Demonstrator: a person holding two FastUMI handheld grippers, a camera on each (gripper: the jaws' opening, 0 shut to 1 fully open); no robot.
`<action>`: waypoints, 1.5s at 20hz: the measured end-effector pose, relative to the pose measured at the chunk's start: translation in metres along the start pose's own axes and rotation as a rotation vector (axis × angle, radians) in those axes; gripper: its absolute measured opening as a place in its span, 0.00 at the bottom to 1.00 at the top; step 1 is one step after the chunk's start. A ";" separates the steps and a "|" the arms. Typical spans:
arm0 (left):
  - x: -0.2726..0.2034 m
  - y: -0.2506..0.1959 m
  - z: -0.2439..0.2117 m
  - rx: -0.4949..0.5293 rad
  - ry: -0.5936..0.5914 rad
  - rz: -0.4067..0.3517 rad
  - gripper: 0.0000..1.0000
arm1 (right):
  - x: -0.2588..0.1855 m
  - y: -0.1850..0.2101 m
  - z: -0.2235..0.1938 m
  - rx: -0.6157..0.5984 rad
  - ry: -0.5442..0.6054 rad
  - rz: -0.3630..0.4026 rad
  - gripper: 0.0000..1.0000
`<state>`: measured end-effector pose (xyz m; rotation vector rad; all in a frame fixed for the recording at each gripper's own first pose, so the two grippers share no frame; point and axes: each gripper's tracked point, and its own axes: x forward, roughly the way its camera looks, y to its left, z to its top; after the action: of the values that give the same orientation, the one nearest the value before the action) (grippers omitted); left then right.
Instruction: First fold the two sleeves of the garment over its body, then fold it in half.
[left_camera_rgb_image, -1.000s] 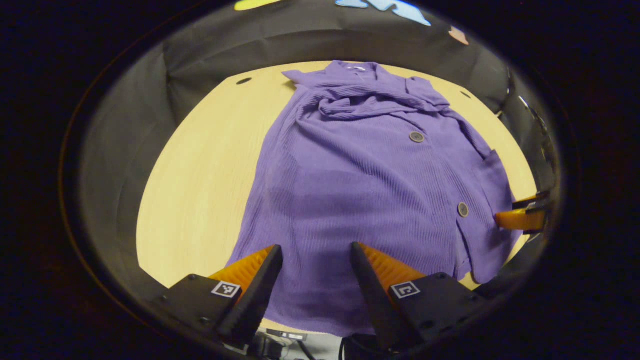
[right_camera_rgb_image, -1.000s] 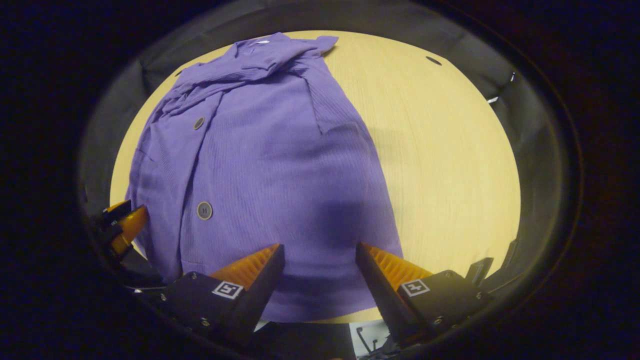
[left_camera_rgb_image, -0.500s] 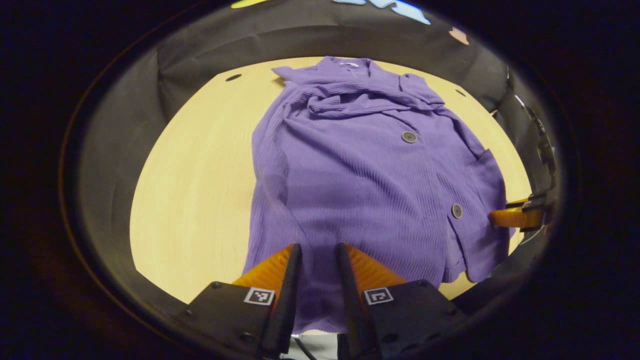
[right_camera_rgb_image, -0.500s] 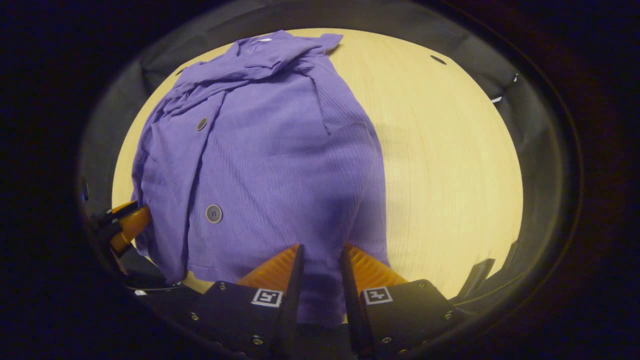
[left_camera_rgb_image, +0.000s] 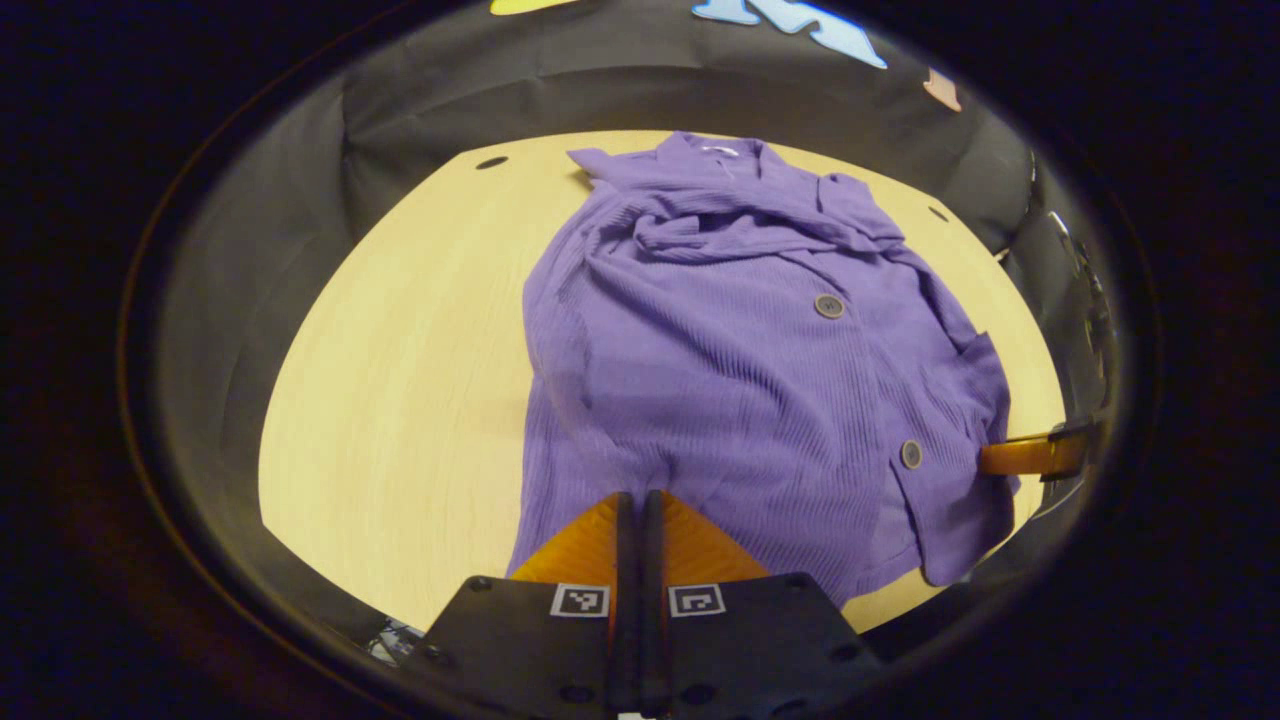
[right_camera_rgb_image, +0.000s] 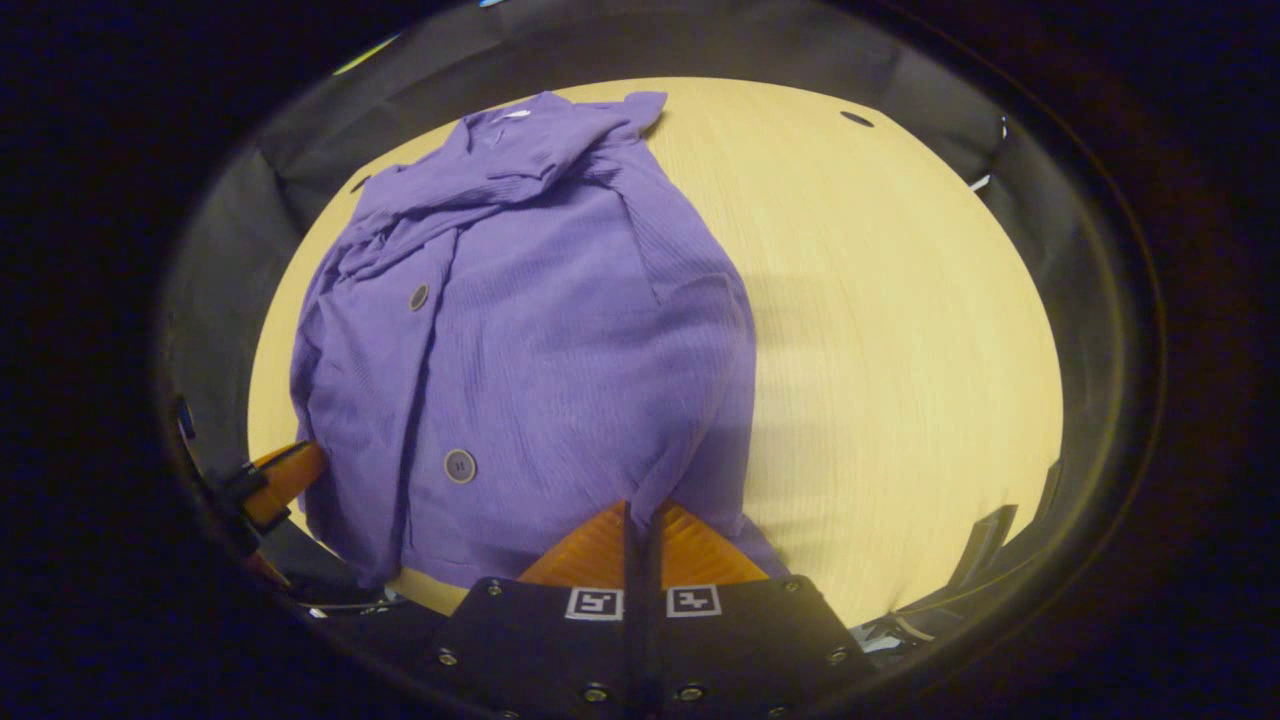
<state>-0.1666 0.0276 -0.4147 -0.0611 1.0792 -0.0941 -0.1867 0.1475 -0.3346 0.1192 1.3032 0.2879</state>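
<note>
Purple ribbed knit, the garment (left_camera_rgb_image: 740, 350) lies on the pale wooden table (left_camera_rgb_image: 400, 380), collar toward twelve o'clock in both views and hem toward six o'clock. Its sleeves are gathered in a rumpled band across the chest just below the collar.

In the left gripper view the cloth covers the middle and the three o'clock half of the table, with bare wood at nine o'clock. An upper button (left_camera_rgb_image: 828, 306) sits near the centre at about one o'clock, and a lower button (left_camera_rgb_image: 911, 454) at four o'clock, next to a loose front flap that hangs toward the table edge. The left gripper (left_camera_rgb_image: 637, 500) is at six o'clock, its fingers pressed together with a pinch of the hem between them; the fabric rises into a small peak at the tips.

In the right gripper view the garment fills the nine o'clock half and the bare table spreads out at three o'clock. The right gripper (right_camera_rgb_image: 641, 510) is likewise pressed together on the hem at six o'clock, with folds radiating upward from the tips.

Each view also catches the other tool at the rim: the right gripper at four o'clock in the left gripper view, touching the flap's edge, and the left gripper at eight o'clock in the right gripper view.
</note>
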 end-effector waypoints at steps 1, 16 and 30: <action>-0.002 -0.002 0.006 -0.021 -0.010 -0.008 0.07 | -0.004 0.004 0.007 0.014 -0.019 0.015 0.01; -0.026 -0.007 0.133 -0.149 -0.191 -0.066 0.07 | -0.047 0.060 0.156 0.038 -0.262 0.173 0.01; 0.020 0.010 0.287 -0.188 -0.351 -0.065 0.07 | -0.041 0.053 0.313 0.058 -0.441 0.186 0.01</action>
<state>0.0967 0.0364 -0.2980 -0.2728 0.7324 -0.0382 0.0966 0.2103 -0.2005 0.3359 0.8631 0.3593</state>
